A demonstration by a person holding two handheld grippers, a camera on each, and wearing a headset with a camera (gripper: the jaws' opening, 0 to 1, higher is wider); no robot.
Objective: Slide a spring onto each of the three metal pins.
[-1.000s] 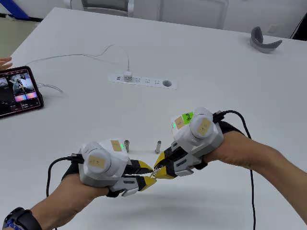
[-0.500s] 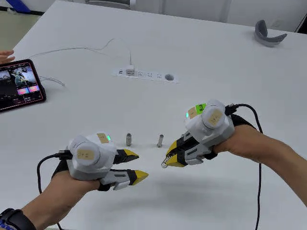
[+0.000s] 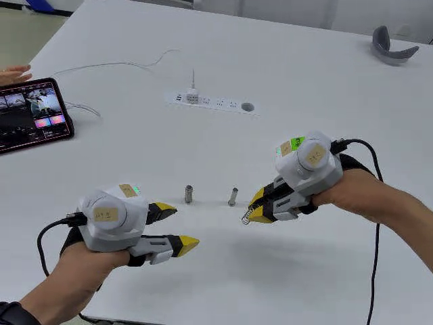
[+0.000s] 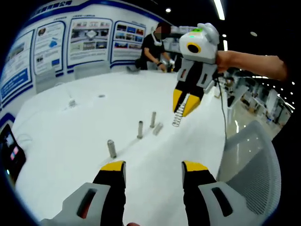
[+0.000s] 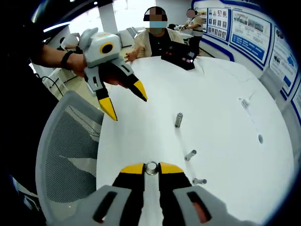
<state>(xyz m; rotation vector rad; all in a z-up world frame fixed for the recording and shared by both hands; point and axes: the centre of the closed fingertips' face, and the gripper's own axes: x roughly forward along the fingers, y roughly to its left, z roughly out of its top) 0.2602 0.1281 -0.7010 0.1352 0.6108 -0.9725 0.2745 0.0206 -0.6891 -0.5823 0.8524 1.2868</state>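
Note:
Two short metal pins stand on the white table (image 3: 203,152). The left pin (image 3: 189,194) carries a spring; the right pin (image 3: 233,197) is bare. My right gripper (image 3: 257,206) hovers just right of the bare pin, shut on a small spring (image 3: 247,217) that hangs from its yellow tips. In the right gripper view the spring (image 5: 151,168) sits between the shut jaws, with three pins beyond, the farthest (image 5: 178,119) sprung. My left gripper (image 3: 177,225) is open and holds nothing, at the front left. The left gripper view has its jaws (image 4: 154,169) spread and the right gripper (image 4: 186,101) above the pins.
A tablet (image 3: 30,115) lies at the left edge, with a person's hand (image 3: 13,71) beyond it. A white power strip (image 3: 213,103) with a plugged cable lies mid-table. A grey curved band (image 3: 394,46) is far right. A mesh chair (image 5: 70,155) stands by the near table edge.
The two grippers met at the spring a second ago. They have since parted: the left let go, opened and drew back left, while the right kept the spring and moved right.

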